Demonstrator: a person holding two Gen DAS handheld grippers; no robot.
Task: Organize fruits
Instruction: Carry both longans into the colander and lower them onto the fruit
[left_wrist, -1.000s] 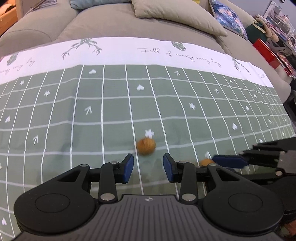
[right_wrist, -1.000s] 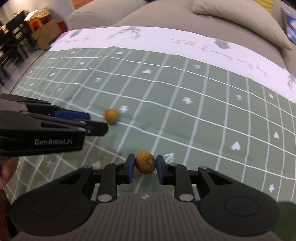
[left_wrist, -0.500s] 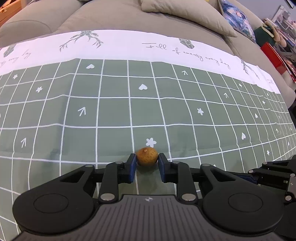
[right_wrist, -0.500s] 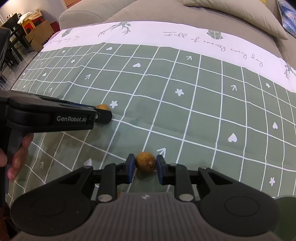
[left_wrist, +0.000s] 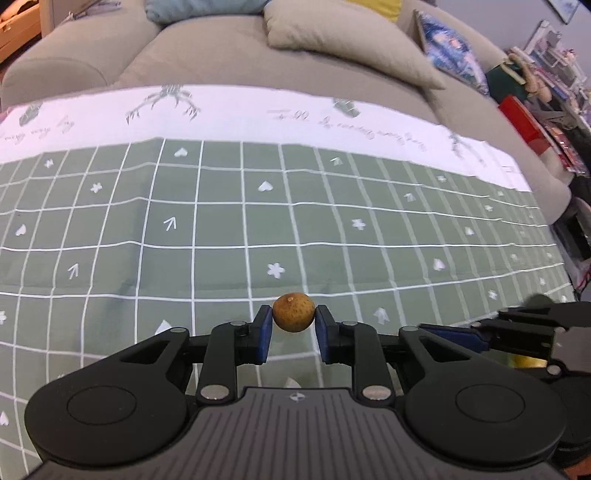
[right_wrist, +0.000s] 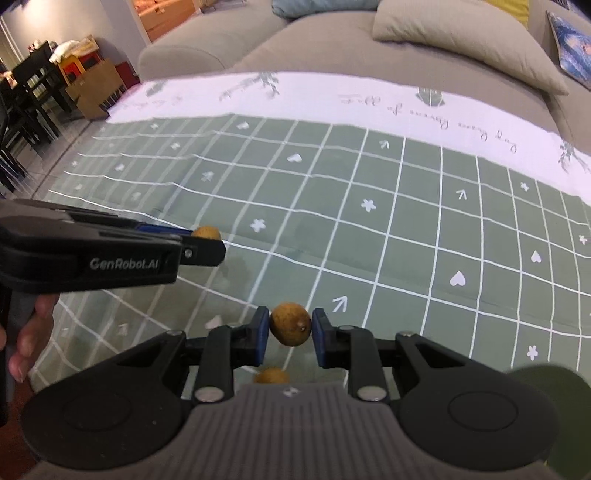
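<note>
The big green cloth with white grid lines (left_wrist: 207, 229) has little white hearts, stars and arrows. The small round fruit (left_wrist: 293, 312) is brown. The soft couch (left_wrist: 221, 55) is grey.

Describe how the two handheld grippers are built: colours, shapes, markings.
Both the left gripper and the right gripper are matte black, with blue pads, round pivot discs, silver screws and a ribbed grey body. The left one carries white GenRobot.AI lettering on its side.

"GenRobot.AI" on the left gripper (right_wrist: 205, 242) body; tablecloth (right_wrist: 406, 229) script illegible.
</note>
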